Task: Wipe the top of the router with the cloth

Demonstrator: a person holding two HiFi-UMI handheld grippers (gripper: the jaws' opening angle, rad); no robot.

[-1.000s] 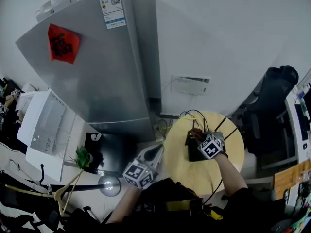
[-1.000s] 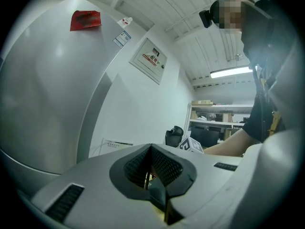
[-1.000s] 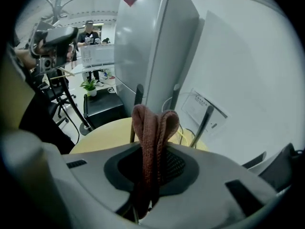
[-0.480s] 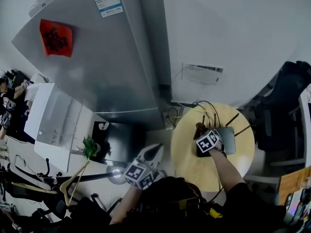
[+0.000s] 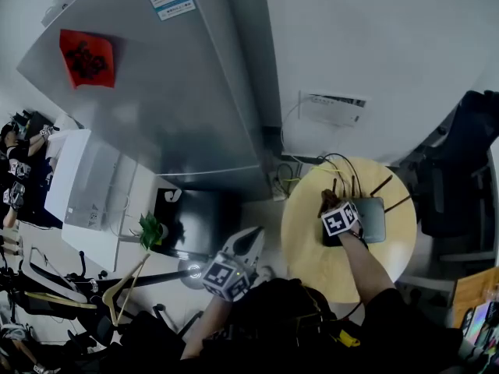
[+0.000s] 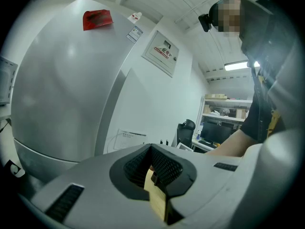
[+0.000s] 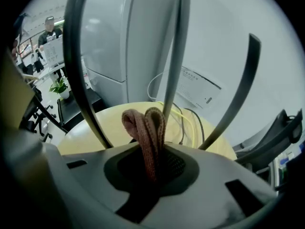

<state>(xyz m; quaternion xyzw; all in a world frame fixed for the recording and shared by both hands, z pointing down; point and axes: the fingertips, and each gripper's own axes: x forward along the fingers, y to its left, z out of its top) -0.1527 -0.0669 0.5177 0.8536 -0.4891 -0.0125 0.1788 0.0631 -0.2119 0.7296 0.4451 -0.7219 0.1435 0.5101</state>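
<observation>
A dark router (image 5: 373,220) with thin antennas (image 7: 174,56) lies on the round wooden table (image 5: 312,248). My right gripper (image 5: 327,202) rests on the router's left part, by the antennas, shut on a brown cloth (image 7: 145,128). The cloth's folded loops stick up out of the jaws. In the right gripper view (image 7: 151,168), three antennas rise just ahead of the cloth. My left gripper (image 5: 251,238) hangs off the table to the left, over the floor, jaws shut with nothing held; in its own view (image 6: 155,163) it faces the fridge and wall.
A tall grey fridge (image 5: 156,107) stands behind and left of the table. Cables (image 5: 300,174) run from the router to a white wall box (image 5: 331,109). A black chair (image 5: 460,170) is at the right, a white cabinet (image 5: 78,201) and a small plant (image 5: 150,231) at the left.
My right gripper with the cloth has slid left across the router top, uncovering the router's right part. The head view has shifted. The left gripper has stayed about where it was.
</observation>
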